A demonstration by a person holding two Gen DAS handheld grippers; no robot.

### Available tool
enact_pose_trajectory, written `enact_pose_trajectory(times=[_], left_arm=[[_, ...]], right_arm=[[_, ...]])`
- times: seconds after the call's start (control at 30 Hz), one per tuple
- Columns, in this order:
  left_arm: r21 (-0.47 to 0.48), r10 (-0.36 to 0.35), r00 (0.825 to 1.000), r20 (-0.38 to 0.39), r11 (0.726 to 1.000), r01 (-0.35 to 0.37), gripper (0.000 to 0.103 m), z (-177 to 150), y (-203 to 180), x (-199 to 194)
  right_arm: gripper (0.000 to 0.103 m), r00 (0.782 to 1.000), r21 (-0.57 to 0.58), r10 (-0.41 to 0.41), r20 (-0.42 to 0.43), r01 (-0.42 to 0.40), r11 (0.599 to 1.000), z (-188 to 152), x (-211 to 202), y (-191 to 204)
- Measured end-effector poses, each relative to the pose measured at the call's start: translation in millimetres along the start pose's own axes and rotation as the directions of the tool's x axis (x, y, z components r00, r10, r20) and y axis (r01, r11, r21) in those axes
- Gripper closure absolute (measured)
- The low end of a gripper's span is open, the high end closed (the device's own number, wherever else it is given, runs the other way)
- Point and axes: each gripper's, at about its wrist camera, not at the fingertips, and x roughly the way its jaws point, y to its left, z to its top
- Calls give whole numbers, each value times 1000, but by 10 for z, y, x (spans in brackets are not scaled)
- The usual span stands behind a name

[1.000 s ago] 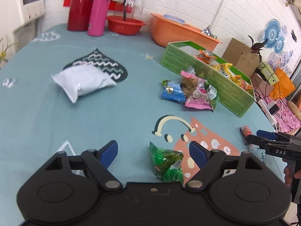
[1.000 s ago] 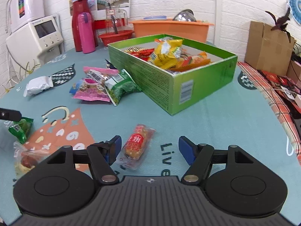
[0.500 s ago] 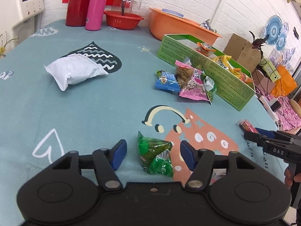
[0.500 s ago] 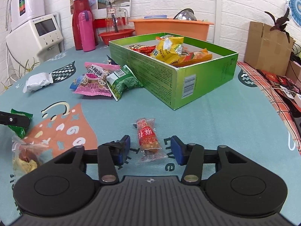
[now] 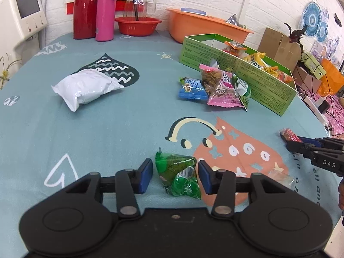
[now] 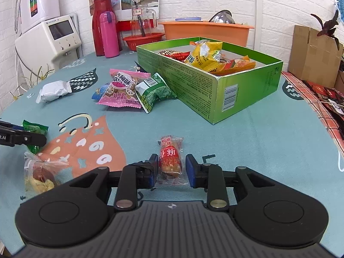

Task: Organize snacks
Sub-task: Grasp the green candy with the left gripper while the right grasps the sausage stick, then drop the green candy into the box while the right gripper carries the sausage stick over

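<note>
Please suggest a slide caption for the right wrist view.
Right hand-held gripper closing around a red-labelled snack packet near the green box.

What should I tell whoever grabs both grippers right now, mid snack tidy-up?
Left gripper: jaws closing around the green snack pack, pads not yet pressing.
Right gripper: jaws closing around the red-label snack, small gaps on both sides.
Both snacks lie on the table.
Done: several snacks already in the green box.
Left: these two, the pile beside the box (pink pack, blue pack, green checked pack), the white pack and the clear bag.
</note>
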Motion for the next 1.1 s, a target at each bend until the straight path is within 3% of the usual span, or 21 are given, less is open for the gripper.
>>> enact_pose_trajectory(times=[0.1,0.13,0.37,0.6,0.77,1.0,1.1], left_arm=[[12,9,1000,6,1000,-9,40,-8,-24,9],[11,8,1000,6,1000,-8,43,-14,-24,5],[17,-51,998,29,999,50,48,104,-84,-78],[41,-159,981,111,987,156,47,703,-311,-162],[96,-200,968,155,978,186,47,1146,-592,-72],[130,-242,958,155,966,223,46,1675,-917,373],[116,-264,955,135,962,249,46,1841,-984,622]], right_arm=[[57,1000,3,-1,9,0,1000,-11,4,-2],[65,1000,-2,-2,10,2,1000,-12,5,-2],[66,999,14,36,25,-36,999,99,-55,-23],[66,986,-11,57,159,-56,998,561,-266,-40],[66,974,-20,28,223,-24,1000,887,-252,-144],[69,965,16,-29,260,26,1000,1169,-35,-417],[78,967,12,-57,249,56,998,1212,88,-516]])
